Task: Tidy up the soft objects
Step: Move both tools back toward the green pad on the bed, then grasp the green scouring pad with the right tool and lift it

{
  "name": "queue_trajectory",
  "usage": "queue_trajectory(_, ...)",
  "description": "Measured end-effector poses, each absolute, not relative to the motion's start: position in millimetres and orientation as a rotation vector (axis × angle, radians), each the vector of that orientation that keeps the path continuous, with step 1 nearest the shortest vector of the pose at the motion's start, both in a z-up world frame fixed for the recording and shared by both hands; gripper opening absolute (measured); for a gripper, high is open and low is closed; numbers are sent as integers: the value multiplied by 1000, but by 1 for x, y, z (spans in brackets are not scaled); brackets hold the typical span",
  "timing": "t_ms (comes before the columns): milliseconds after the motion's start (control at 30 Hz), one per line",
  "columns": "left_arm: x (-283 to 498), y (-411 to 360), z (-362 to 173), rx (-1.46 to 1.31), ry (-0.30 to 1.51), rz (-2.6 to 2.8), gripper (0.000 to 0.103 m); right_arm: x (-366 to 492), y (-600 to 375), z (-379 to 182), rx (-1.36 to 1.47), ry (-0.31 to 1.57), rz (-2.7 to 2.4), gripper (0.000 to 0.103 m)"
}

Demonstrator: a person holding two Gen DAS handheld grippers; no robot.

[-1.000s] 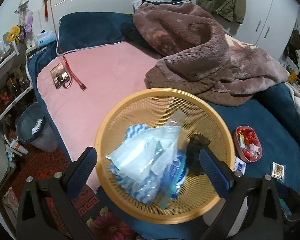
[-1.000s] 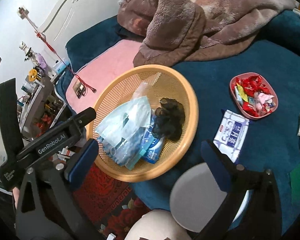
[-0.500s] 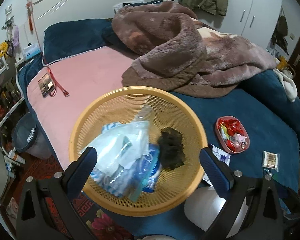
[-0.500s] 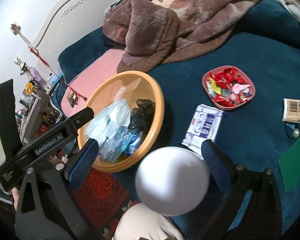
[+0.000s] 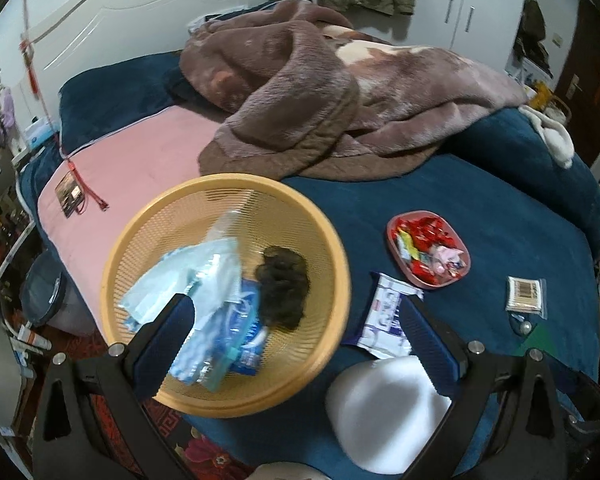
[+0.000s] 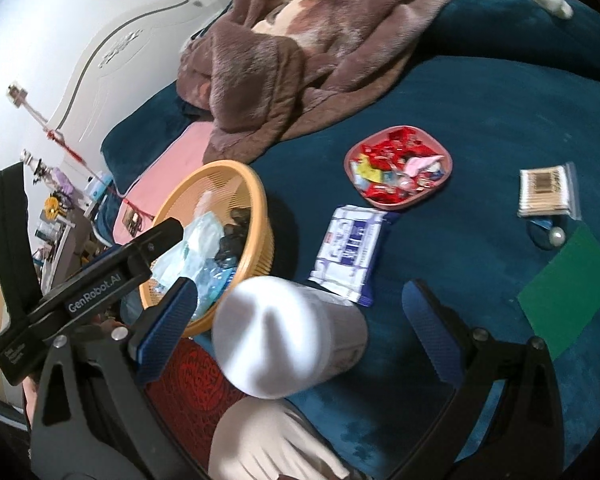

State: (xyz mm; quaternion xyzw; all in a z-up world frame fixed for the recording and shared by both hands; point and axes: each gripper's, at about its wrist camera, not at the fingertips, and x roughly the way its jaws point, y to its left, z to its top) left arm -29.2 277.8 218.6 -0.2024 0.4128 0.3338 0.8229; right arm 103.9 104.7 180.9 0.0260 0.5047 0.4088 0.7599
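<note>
A yellow mesh basket (image 5: 328, 248) sits at the near edge of the bed and holds pale blue plastic packs (image 5: 204, 276) and a dark fuzzy clump (image 5: 284, 288). It also shows in the right wrist view (image 6: 256, 200). A white and blue tissue pack (image 6: 350, 248) lies right of it, seen too in the left wrist view (image 5: 384, 316). A white rounded container (image 6: 288, 336) lies on its side between my right gripper's (image 6: 300, 320) open fingers, not clamped. My left gripper (image 5: 300, 332) is open and empty over the basket's near rim.
A red dish of wrapped sweets (image 6: 398, 166), a bag of cotton swabs (image 6: 546, 192), a green sheet (image 6: 568, 288) and a small pearl (image 6: 556, 235) lie on the blue bedspread. A brown blanket (image 5: 320, 96) is heaped behind. A phone (image 5: 70, 194) lies on the pink sheet.
Both grippers have swung to the right, away from the basket. The white container has come into view and now sits between the right gripper's fingers.
</note>
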Motion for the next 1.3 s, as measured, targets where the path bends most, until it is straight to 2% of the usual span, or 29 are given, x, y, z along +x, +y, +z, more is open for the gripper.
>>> queue_trajectory(733,33,193,210,-308,944,555,102,134,7,155,181,1131,730,103)
queue_trajectory(1300,84,147,198,-235,983,428,102,180,-67,89,335,1236,396,103)
